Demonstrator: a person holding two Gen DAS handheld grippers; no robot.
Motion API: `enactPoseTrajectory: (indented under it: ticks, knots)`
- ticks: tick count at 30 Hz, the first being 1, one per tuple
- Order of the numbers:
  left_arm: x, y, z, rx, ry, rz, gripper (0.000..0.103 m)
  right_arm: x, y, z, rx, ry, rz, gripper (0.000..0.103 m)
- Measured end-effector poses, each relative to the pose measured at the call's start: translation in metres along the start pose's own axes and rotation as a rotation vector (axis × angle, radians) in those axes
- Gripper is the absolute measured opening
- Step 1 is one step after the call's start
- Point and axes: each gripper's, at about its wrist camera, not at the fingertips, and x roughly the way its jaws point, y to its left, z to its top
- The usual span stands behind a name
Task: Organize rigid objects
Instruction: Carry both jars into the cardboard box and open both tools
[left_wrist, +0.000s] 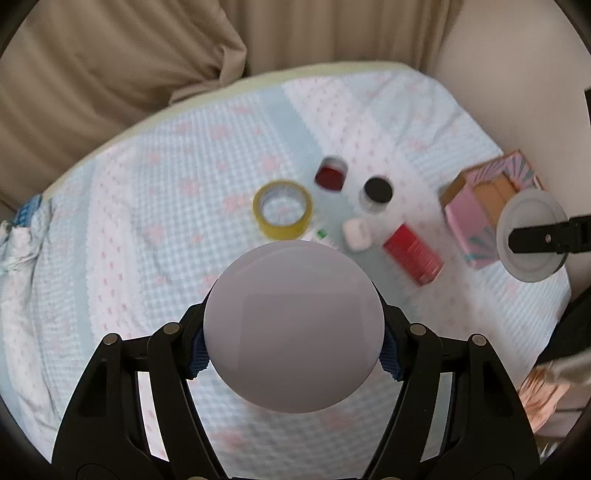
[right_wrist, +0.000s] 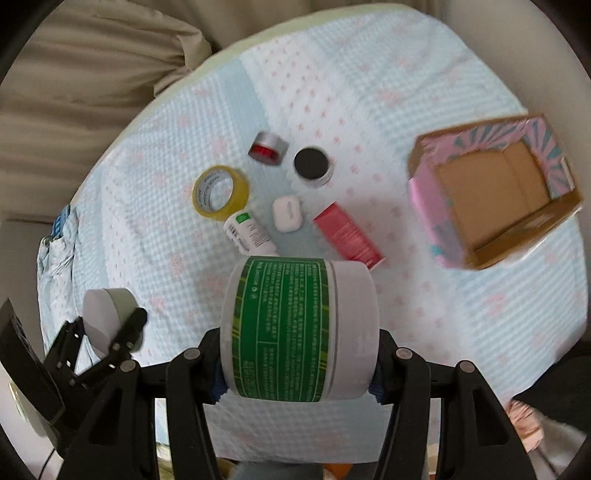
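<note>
My left gripper (left_wrist: 293, 350) is shut on a pale grey round jar (left_wrist: 293, 325), held above the bed and seen end-on. My right gripper (right_wrist: 299, 369) is shut on a white jar with a green label (right_wrist: 295, 332), held on its side. Each gripper also shows in the other's view: the right gripper (left_wrist: 532, 240) at the right edge, the left gripper (right_wrist: 110, 325) at lower left. An open pink cardboard box (right_wrist: 424, 206) stands empty at the right. It is also seen as the pink box (left_wrist: 461, 218) behind the right gripper.
On the blue-and-white bedspread (right_wrist: 406, 332) lie a yellow tape roll (right_wrist: 201, 195), a red-lidded jar (right_wrist: 267, 147), a black-lidded jar (right_wrist: 312, 164), a white earbud case (right_wrist: 286, 212), a red carton (right_wrist: 347, 232) and a small white bottle (right_wrist: 249, 232). Beige fabric (left_wrist: 110, 74) borders the far side.
</note>
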Motion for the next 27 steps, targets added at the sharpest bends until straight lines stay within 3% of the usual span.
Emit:
enactPoseTrajectory:
  ticks: [6,14,22,27]
  knots:
    - [-0.025,-0.065,0.023,-0.100,-0.039,0.054,0.068,-0.041,-0.055,0.013,-0.091,-0.026,0.012,0.053]
    - [-0.005,-0.184,0.049,-0.214,-0.014,0.049,0.068,-0.065,-0.164,0.056,-0.195,-0.018,0.024,0.052]
    - [0.039,-0.302,0.079,-0.152,0.057,0.000,0.068,-0.062,-0.267,0.103,-0.202,-0.005,-0.039,0.052]
    - [0.080,-0.349,0.100,-0.109,0.107,-0.027,0.068,-0.050,-0.318,0.123,-0.173,0.014,-0.063,0.052]
